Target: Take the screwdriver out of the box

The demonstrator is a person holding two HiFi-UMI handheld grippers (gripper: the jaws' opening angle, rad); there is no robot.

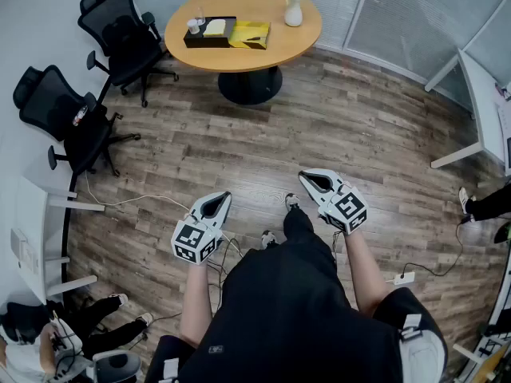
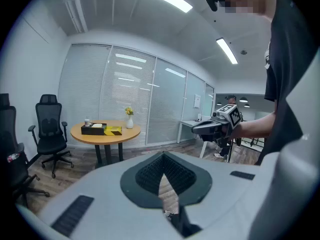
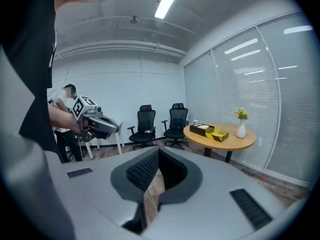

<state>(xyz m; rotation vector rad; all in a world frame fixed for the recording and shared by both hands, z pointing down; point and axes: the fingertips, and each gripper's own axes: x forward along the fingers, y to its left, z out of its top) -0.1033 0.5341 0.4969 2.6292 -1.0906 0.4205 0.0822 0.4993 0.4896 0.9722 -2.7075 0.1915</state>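
A black open box (image 1: 209,32) with a yellow part (image 1: 250,34) beside it lies on the round wooden table (image 1: 251,0) far ahead. No screwdriver can be made out at this distance. The box also shows small in the left gripper view (image 2: 93,129) and in the right gripper view (image 3: 202,129). My left gripper (image 1: 225,196) and right gripper (image 1: 303,175) hang over the wooden floor, well short of the table. The jaws of each meet at the tips with nothing held. Each gripper shows in its own view, left gripper (image 2: 163,157) and right gripper (image 3: 158,152).
A white vase with flowers (image 1: 293,9) and a cup (image 1: 194,25) stand on the table. Two black office chairs (image 1: 120,37) (image 1: 70,118) are at the left. Cables (image 1: 136,201) run over the floor. A white desk (image 1: 483,94) stands at the right.
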